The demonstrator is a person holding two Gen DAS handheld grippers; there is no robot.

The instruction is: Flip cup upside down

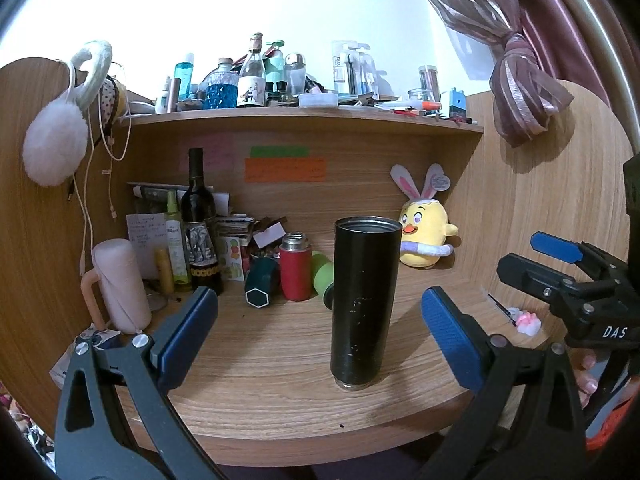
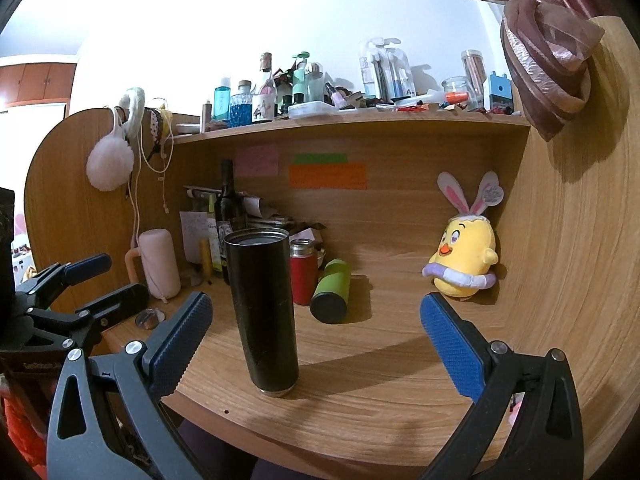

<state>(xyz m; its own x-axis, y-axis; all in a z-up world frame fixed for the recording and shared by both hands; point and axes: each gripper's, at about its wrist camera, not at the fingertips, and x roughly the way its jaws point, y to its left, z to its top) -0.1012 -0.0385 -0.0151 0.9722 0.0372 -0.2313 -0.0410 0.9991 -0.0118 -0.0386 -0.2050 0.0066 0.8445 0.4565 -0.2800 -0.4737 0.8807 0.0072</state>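
Blue ribbed pads face each other across a wide gap on the left hand-held gripper (image 1: 320, 336), jaws spread and holding nothing; the right hand-held gripper (image 2: 316, 340) is spread just as wide and also bare. Both hang at the front edge of the bench (image 1: 280, 392), pointing inward.

The cup (image 1: 364, 304), a tall black tumbler, stands upright on the bench between the left jaws' line of reach, touching neither pad. In the right wrist view it sits left of centre, nearer that gripper's left pad. Its upper end shows a rim with a dark recess, which I take for the mouth, and a silver band rings the end on the wood; so it seems to stand mouth up, though from this low angle I cannot be sure.

The risks, as I judge them: the cup is tall and narrow, so a pad brushing it off-centre could topple it toward the red flask (image 1: 295, 270) and green bottle (image 1: 323, 276) just behind. Its smooth wall could slip during a turn if pinched too high or too lightly. Set down on a narrow rim, it may wobble.
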